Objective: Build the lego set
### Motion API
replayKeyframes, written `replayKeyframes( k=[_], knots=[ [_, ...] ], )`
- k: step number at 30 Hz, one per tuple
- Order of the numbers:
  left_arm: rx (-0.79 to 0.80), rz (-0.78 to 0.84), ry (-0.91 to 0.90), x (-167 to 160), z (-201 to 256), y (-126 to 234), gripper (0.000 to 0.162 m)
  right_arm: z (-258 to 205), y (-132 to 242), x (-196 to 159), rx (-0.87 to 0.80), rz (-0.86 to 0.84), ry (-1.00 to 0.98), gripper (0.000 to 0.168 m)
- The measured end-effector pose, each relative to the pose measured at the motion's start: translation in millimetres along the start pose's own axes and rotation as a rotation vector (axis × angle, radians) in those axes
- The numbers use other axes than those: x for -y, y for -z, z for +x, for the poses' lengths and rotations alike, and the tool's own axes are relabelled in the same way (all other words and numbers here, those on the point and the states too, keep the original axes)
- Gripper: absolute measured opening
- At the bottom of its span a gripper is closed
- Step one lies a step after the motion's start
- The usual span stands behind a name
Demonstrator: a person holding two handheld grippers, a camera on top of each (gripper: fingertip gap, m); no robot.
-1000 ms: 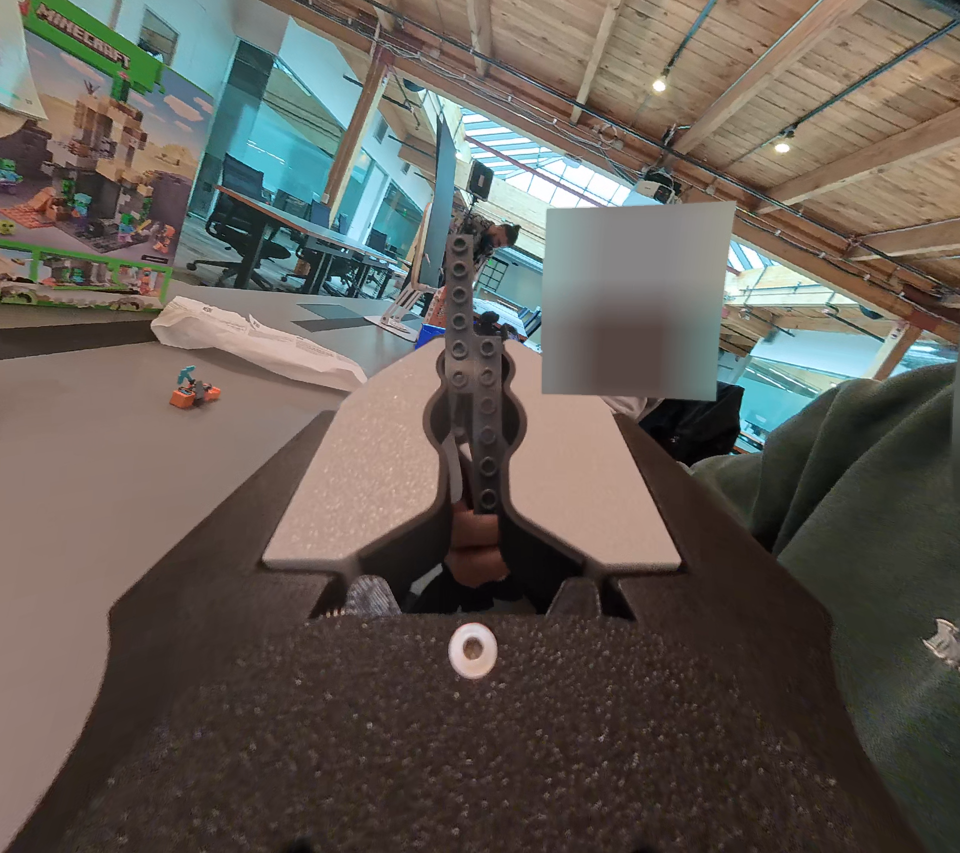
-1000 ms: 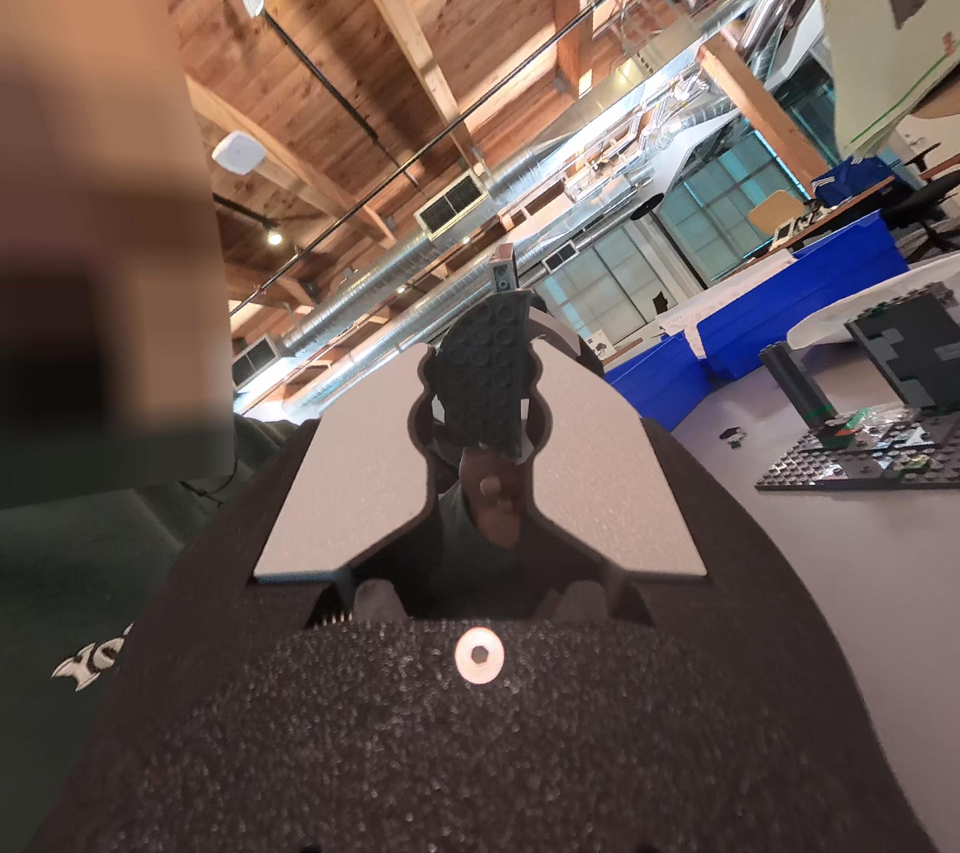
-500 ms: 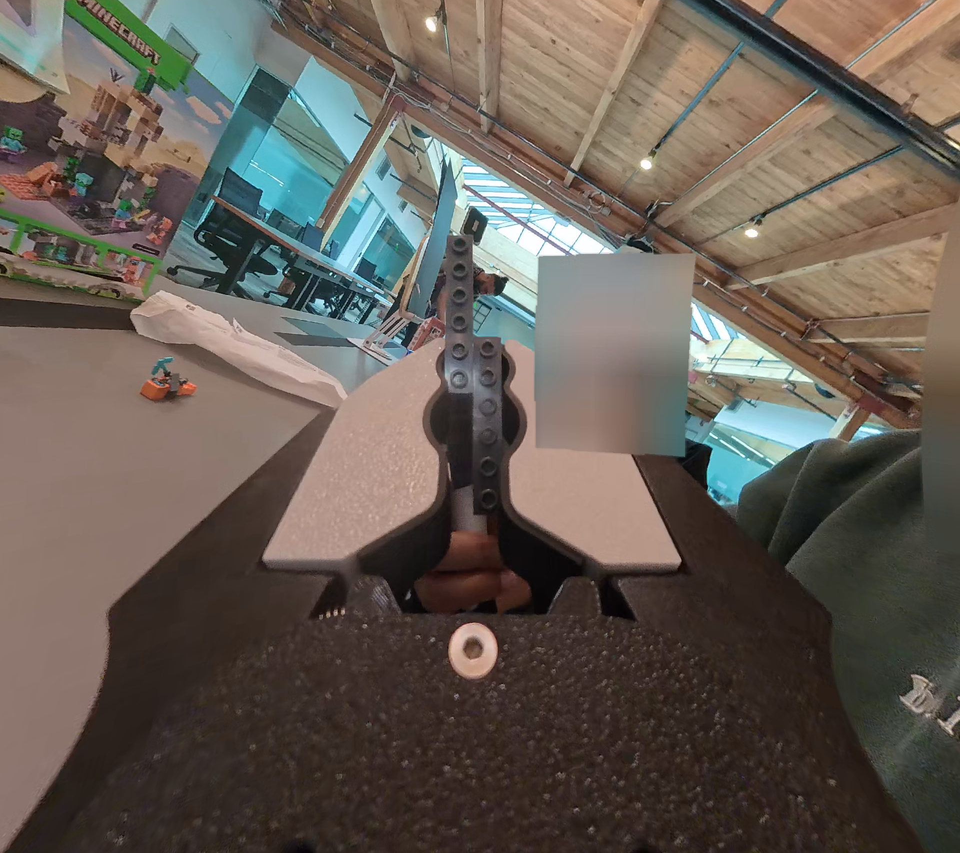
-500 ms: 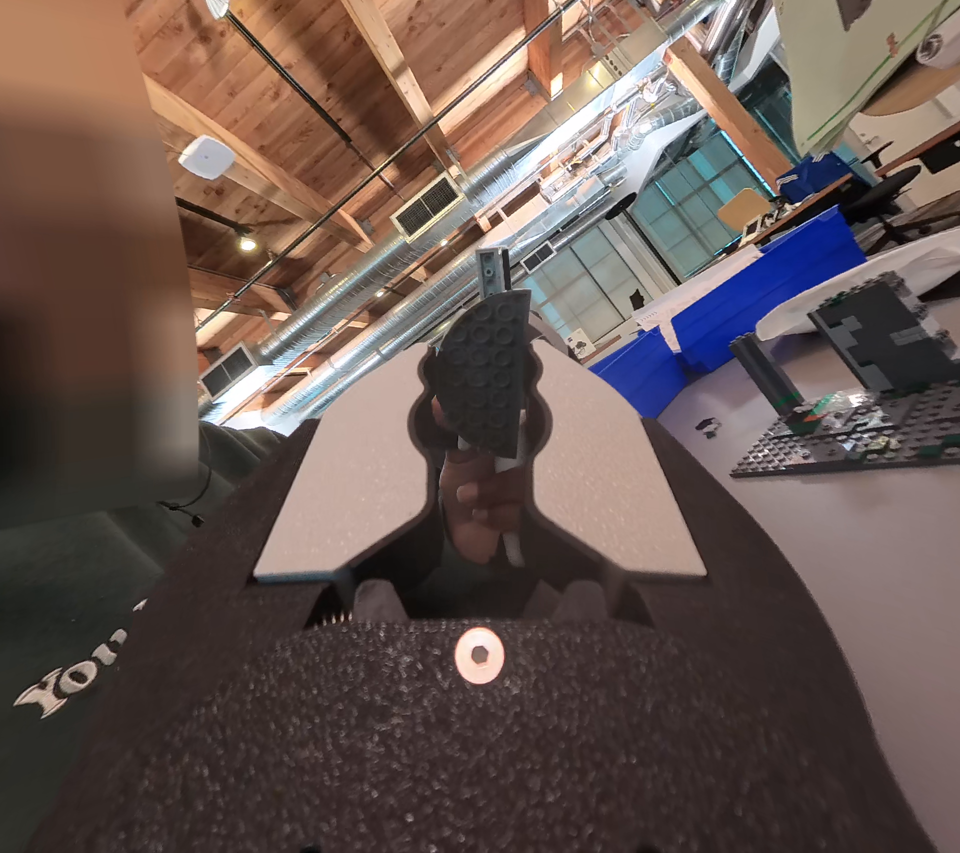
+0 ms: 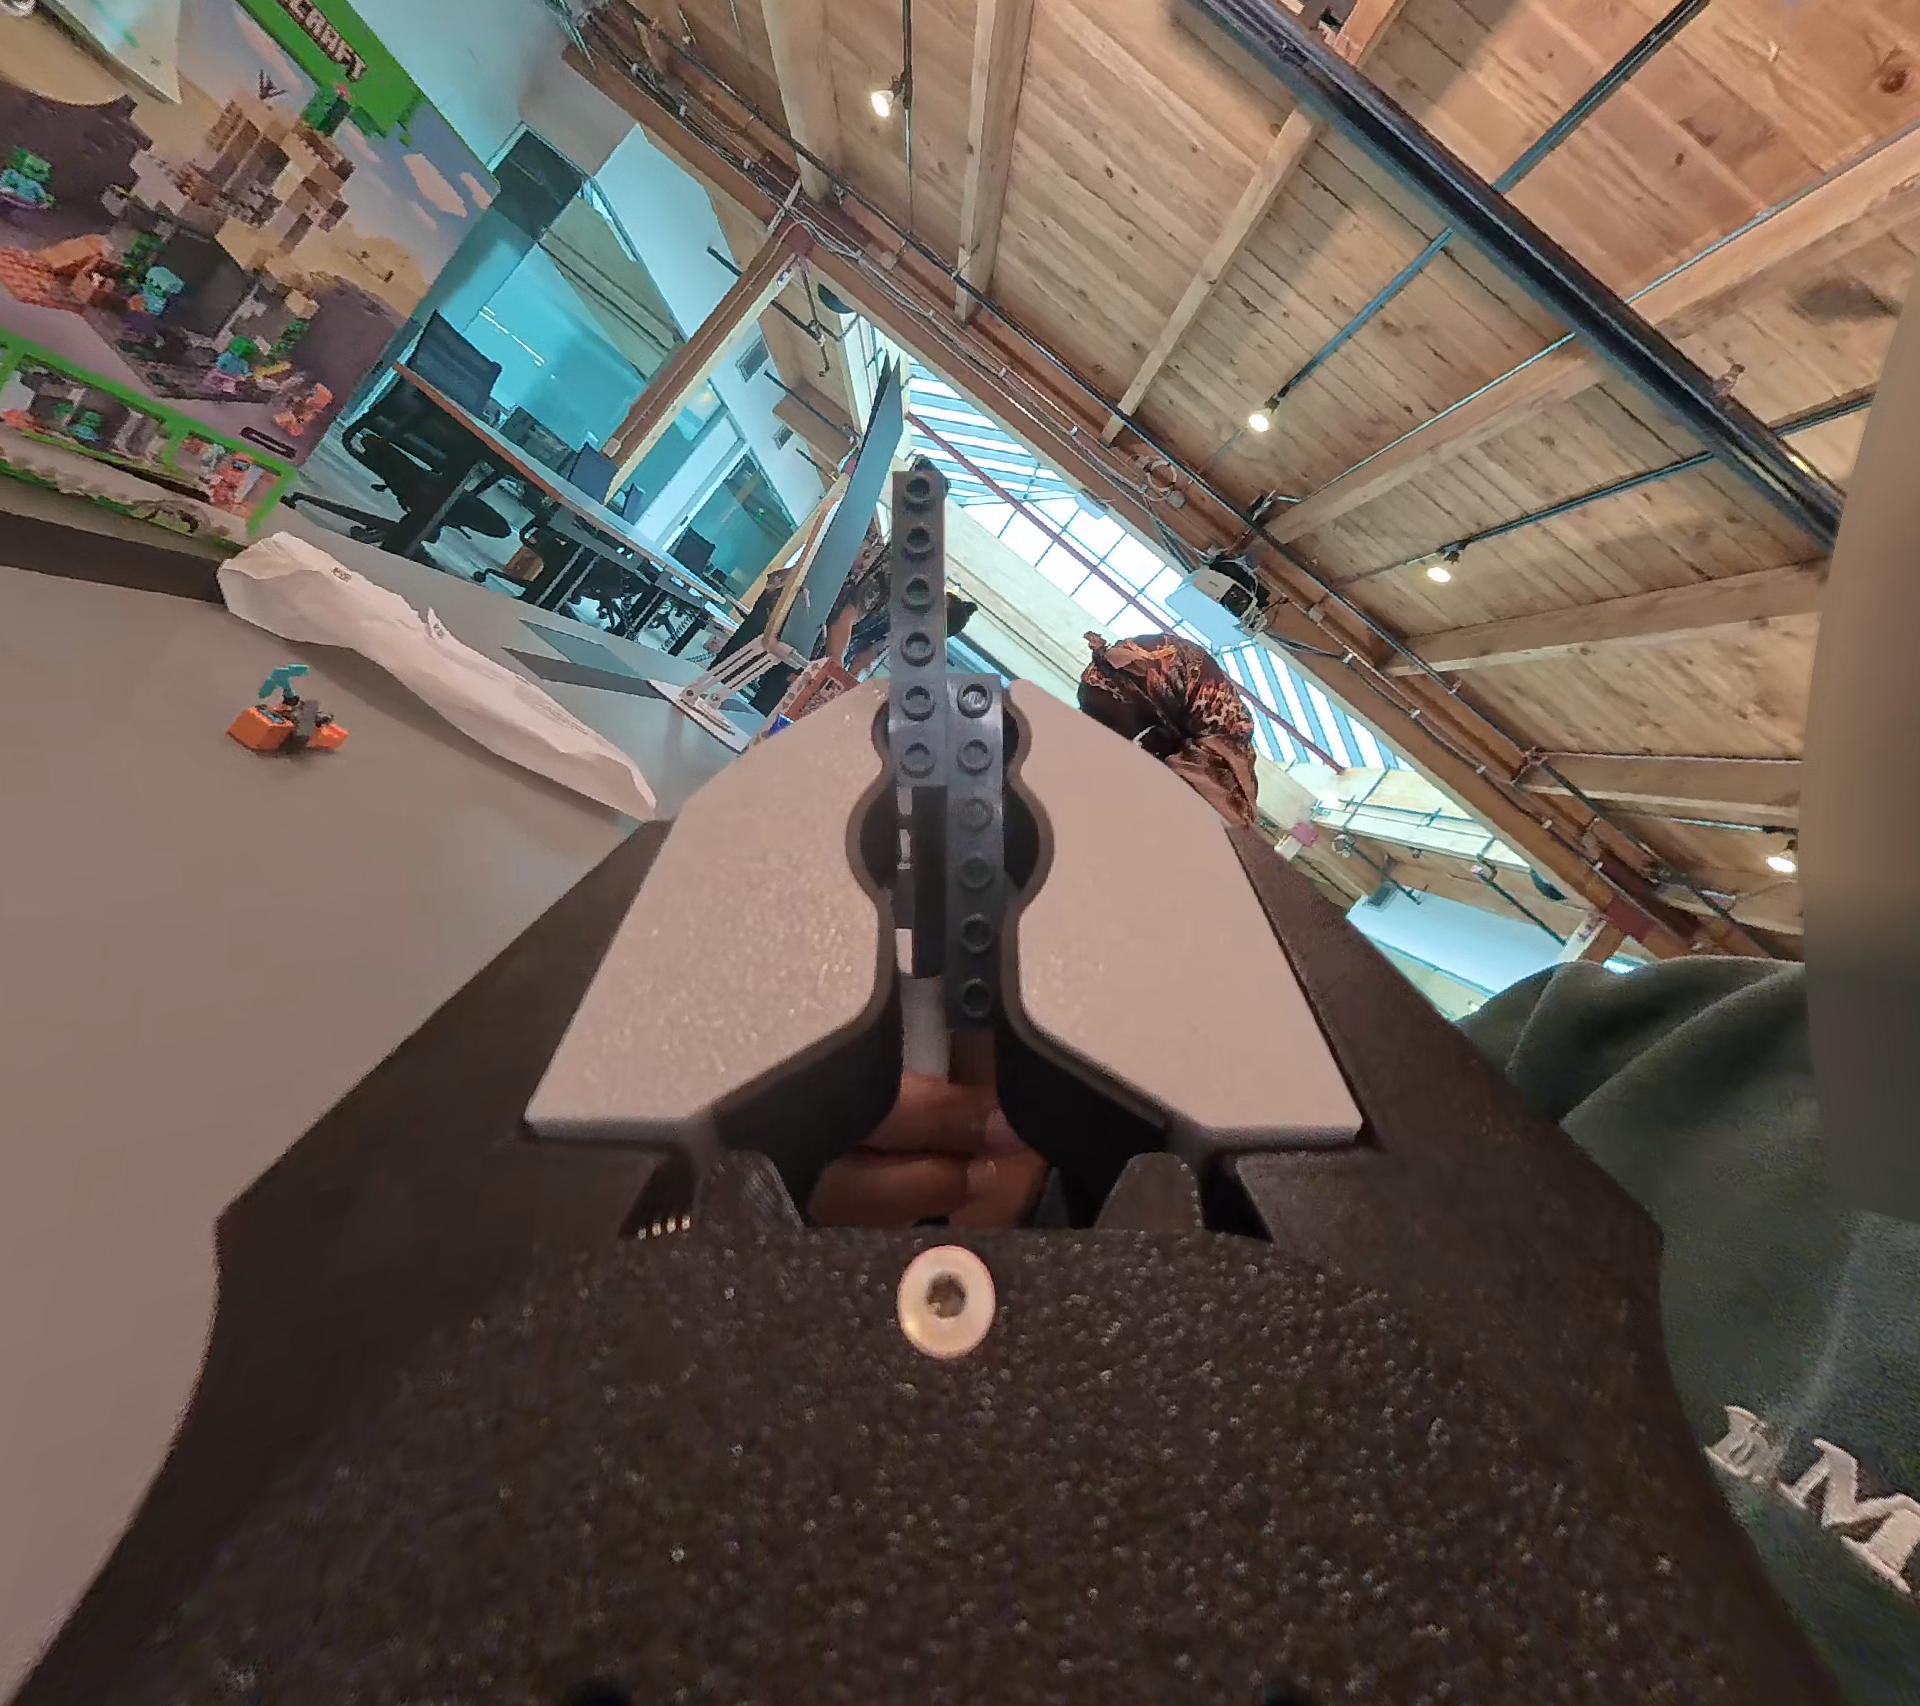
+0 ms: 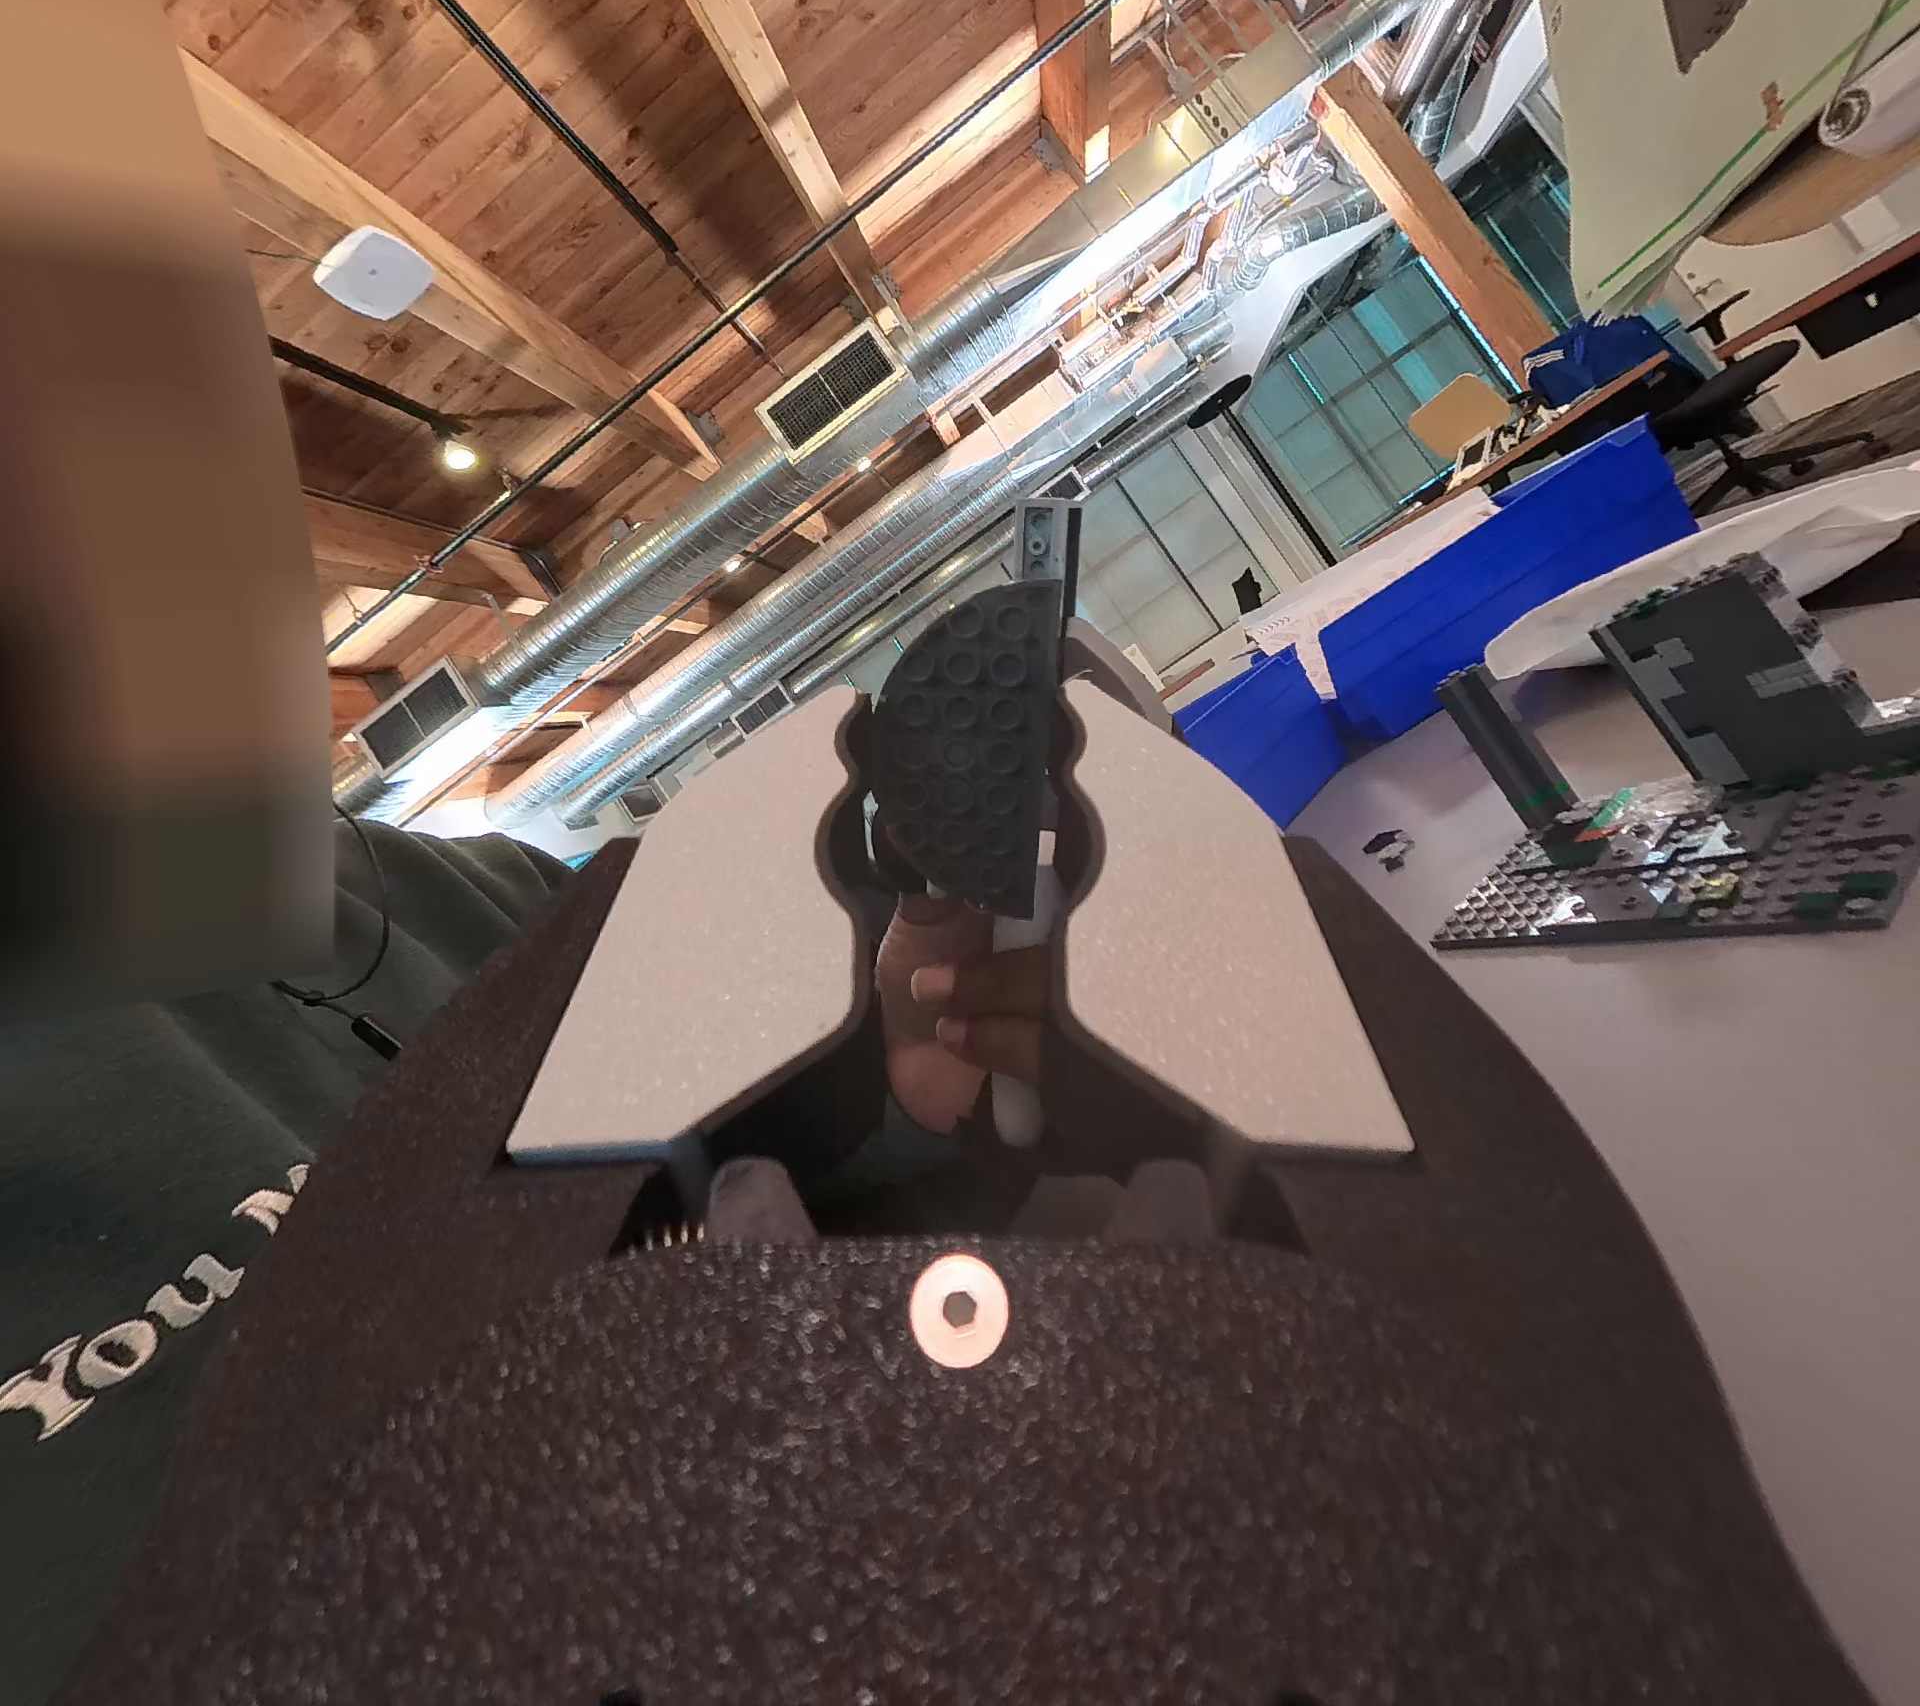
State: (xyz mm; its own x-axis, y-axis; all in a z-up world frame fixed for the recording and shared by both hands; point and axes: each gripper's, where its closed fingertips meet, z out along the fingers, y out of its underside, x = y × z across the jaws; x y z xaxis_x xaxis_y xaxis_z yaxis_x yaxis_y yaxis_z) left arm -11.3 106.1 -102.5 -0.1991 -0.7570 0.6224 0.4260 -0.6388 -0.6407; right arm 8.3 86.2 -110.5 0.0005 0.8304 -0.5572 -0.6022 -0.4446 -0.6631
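A: Left wrist view: your left tool (image 5: pixel 943 825) is clamped on two joined dark grey studded plastic strips (image 5: pixel 940 742), long axis pointing upward, away from the bench (image 5: pixel 260 887).

B: Right wrist view: your right tool (image 6: pixel 961 783) pinches a dark grey half-round studded plate (image 6: pixel 966 783); the dark baseplate build (image 6: pixel 1704 867) lies right, on the bench.

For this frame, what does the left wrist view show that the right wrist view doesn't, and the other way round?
Left only: the left hand-held gripper shut on a long dark studded plate, a small orange lego figure, a white bag and the set's box.
Right only: the right hand-held gripper shut on a dark half-round plate, plus the partly built model on its baseplate.
Both: grey table, wooden ceiling, green sweatshirt.
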Motion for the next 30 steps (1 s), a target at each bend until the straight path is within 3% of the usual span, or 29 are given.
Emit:
replayKeyframes(
  k=[15,30],
  knots=[
    [-0.077,0.037,0.119,1,1,2,0.015,-6,-2,-3,-0.012,-0.061,0.076,0.031],
    [-0.099,0.058,-0.045,1,13,1,0.015,-10,-5,-2,-0.083,-0.072,0.197,0.032]
  ],
)
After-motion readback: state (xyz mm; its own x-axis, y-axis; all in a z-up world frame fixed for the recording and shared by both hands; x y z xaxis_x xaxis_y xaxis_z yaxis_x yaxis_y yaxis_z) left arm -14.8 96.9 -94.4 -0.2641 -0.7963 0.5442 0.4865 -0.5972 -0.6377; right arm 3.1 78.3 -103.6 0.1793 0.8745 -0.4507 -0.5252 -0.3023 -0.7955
